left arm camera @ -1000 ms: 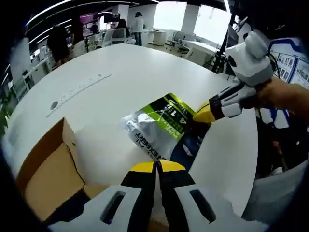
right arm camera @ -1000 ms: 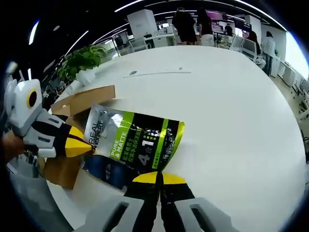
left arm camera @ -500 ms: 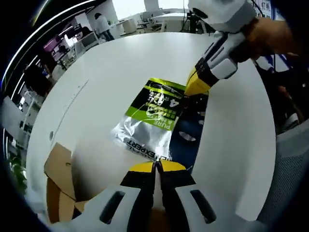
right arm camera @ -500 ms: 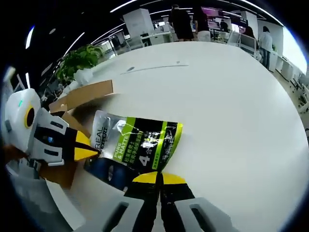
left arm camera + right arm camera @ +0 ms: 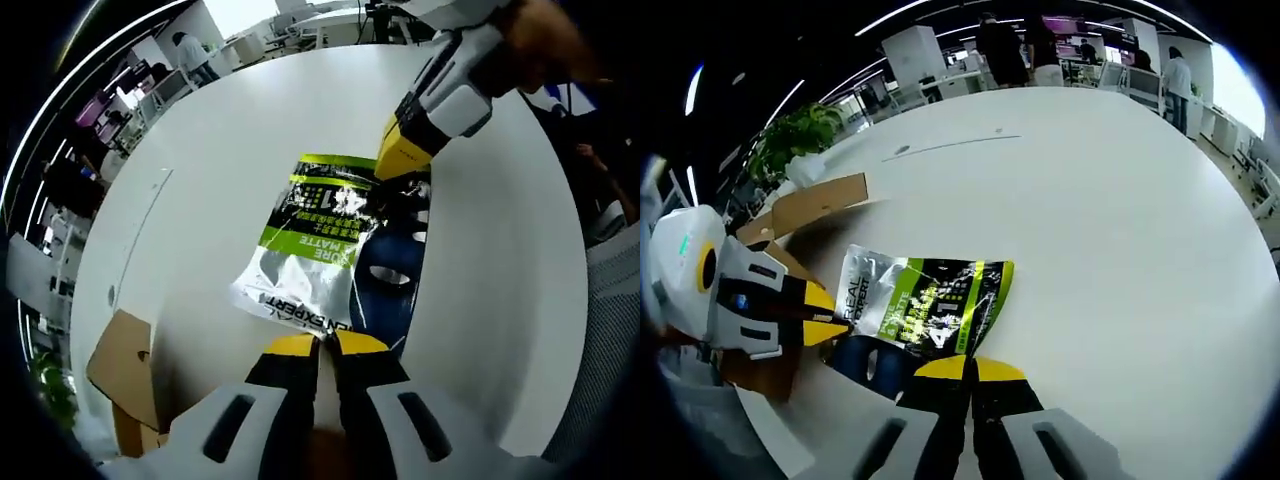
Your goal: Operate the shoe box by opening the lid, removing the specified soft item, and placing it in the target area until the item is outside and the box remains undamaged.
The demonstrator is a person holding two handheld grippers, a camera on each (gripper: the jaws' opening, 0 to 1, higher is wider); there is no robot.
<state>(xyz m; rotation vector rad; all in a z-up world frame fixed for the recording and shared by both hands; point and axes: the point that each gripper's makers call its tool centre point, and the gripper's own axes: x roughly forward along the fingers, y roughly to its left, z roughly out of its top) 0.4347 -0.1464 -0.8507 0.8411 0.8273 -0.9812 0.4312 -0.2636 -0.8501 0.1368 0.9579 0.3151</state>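
Left gripper view: left gripper (image 5: pixel 318 345) fingers clenched on near edge of the glossy green-silver-navy soft pouch (image 5: pixel 320 245) over the white round tabletop (image 5: pixel 210 170); uneven release could drag it. Right gripper view: right gripper (image 5: pixel 966 368) grasping the opposite edge; brown cardboard shoe box (image 5: pixel 805 205) open at left, nothing blocking.

Bright overhead strips, glare, fisheye warp

A wide white counter (image 5: pixel 1120 200) is seen in an open office. Behind it, desks (image 5: pixel 970 80) and chairs (image 5: pixel 1140 85) are ranged, with people (image 5: pixel 1005 50) standing among them. A leafy plant (image 5: pixel 790 140) is set near the counter's edge. Strip lights (image 5: pixel 910 15) are hung from a dark ceiling, and bright windows (image 5: pixel 250 10) are glimpsed beyond.
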